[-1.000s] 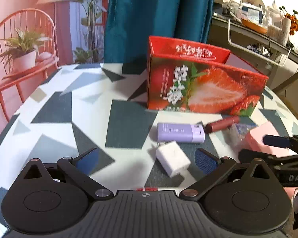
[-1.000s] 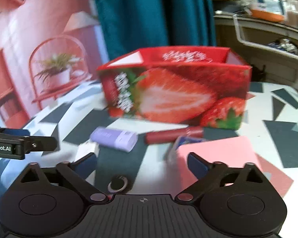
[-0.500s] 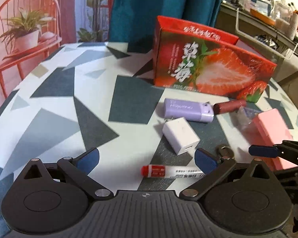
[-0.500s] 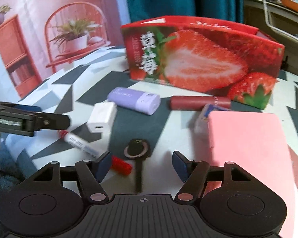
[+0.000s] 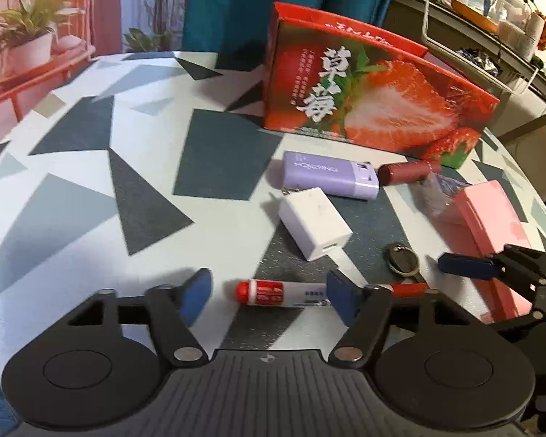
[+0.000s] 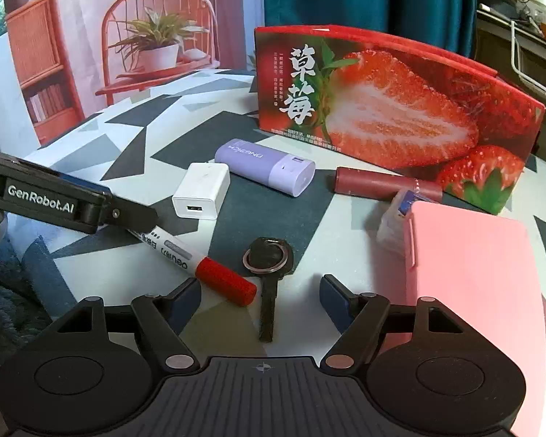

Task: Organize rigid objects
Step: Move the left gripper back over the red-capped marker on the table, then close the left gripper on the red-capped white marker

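Observation:
A white marker with red ends [image 5: 284,293] lies crosswise on the patterned table [image 5: 91,182], low between the fingers of my left gripper [image 5: 269,296]. Its jaws are closing, and the pads stand clear of the marker. A black key with a ring [image 6: 267,266] lies between the fingers of my right gripper [image 6: 260,298], whose jaws are opening a little, with no contact. Beyond them lie a white charger [image 5: 315,222], a purple power bank [image 5: 327,176] and a maroon tube [image 5: 404,173]. An open red strawberry box [image 5: 364,102] stands behind them.
A flat pink box [image 6: 473,273] lies to the right of the key, with a small clear packet [image 6: 396,215] at its far corner. A teal curtain hangs behind the table, and a cluttered shelf stands at the far right. The table's edge is just below both grippers.
Both grippers have sunk and tipped down toward the table, bringing the marker and the key between their fingers. The left jaws have narrowed.

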`<state>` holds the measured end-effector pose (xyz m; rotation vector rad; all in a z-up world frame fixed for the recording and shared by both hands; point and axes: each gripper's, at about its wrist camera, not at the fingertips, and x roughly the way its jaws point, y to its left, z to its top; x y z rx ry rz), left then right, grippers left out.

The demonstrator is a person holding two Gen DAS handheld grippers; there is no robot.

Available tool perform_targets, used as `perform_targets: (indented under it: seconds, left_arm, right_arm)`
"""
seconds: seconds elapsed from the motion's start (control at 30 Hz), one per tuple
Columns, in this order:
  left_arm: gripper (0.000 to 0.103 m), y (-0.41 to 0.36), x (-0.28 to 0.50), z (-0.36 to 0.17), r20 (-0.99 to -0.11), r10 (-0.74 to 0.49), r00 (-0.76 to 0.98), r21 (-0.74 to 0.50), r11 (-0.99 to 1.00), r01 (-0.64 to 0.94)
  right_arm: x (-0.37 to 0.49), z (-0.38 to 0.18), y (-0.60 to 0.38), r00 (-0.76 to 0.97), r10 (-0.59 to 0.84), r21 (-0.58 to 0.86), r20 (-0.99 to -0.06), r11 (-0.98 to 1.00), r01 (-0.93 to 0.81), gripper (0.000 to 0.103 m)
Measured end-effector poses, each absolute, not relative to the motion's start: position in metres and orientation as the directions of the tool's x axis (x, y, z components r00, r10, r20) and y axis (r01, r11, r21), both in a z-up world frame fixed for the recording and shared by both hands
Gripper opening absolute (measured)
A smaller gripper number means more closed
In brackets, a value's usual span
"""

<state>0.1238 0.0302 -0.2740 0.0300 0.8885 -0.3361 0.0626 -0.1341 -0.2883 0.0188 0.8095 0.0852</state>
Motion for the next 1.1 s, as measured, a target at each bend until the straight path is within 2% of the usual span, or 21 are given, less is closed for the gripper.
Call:
perform_targets:
  seconds: [0.33,0.57,0.63,0.73,0.8,0.93,1.1]
  left_arm:
    - [0.065,0.017,0.126,-0.279,-0.747,-0.323,0.582,-0.141,0.931,0.336]
    - [0.062,0.013,0.129,-0.282,-0.721,-0.338,0.605,-0.14,0.926,0.351]
    - [0.062,0.013,0.129,-0.282,-0.72,-0.343,0.603,-0.144,0.924,0.353]
    - [0.06,0.013,0.129,-0.284,-0.726,-0.35,0.591,-0.146,0.919,0.365]
    - [0.059,0.01,0.127,-0.284,-0.729,-0.339,0.595,-0.123,0.92,0.373]
    - [0.059,0.011,0.128,-0.284,-0.727,-0.339,0.597,-0.122,0.92,0.373]
    - [0.058,0.012,0.128,-0.284,-0.726,-0.342,0.597,-0.124,0.919,0.375]
  right_arm:
    - [0.069,-0.292,-0.135,0.707,0.059,0.029,-0.705,0.998,-0.054,0.072]
    - [0.073,-0.293,-0.139,0.721,0.027,0.006,-0.692,0.999,-0.032,0.07]
    - [0.072,-0.292,-0.14,0.723,0.022,0.004,-0.69,1.0,-0.027,0.068]
    - [0.07,-0.291,-0.141,0.726,0.011,-0.006,-0.688,1.0,-0.02,0.057]
    - [0.07,-0.289,-0.144,0.727,-0.007,-0.016,-0.687,1.0,-0.005,0.046]
    - [0.069,-0.289,-0.146,0.725,-0.006,-0.005,-0.689,1.0,0.003,0.044]
    - [0.068,-0.286,-0.14,0.737,0.016,-0.01,-0.675,0.999,-0.031,0.037]
